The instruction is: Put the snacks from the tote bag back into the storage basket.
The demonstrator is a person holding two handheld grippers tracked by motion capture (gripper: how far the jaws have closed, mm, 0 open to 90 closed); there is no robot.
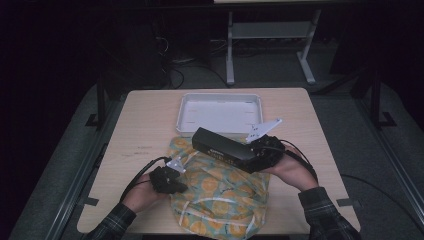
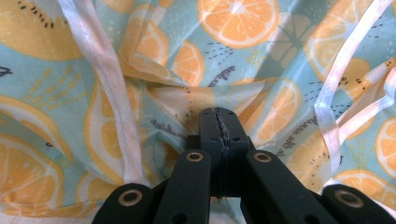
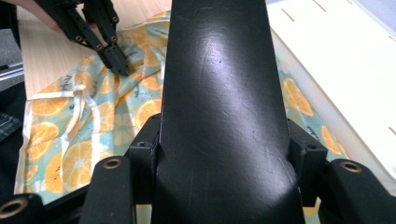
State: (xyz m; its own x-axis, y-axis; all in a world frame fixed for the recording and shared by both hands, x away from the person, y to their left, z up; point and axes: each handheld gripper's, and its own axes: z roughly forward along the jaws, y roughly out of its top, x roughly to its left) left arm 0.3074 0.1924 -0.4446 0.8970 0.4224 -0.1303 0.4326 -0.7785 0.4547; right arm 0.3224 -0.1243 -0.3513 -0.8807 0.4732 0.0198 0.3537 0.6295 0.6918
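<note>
High view: a long black rectangular box (image 1: 226,149) is held by one end in the right hand-held gripper (image 1: 260,152) and carried clear of the wooden surface (image 1: 145,125), its free end pointing to about 10 o'clock, above the far edge of a pale-blue drawstring fabric bag printed with orange slices (image 1: 220,195). A fold of the bag is pinched by the left hand-held gripper (image 1: 172,182) at 9 o'clock of the cloth. A white rectangular plastic tray (image 1: 220,112) lies at 12 o'clock, just beyond the bag. The box is judged lifted but not yet bagged; opening the mouth and insertion remain.

Left gripper view: the jaws are closed together on the fabric, with a white ribbon drawstring (image 2: 109,88) at 10 o'clock.

Right gripper view: the box is clamped between the half-spread jaws and runs straight ahead to 12 o'clock; the left hand-held gripper is seen at 11 o'clock, its forearm low.
</note>
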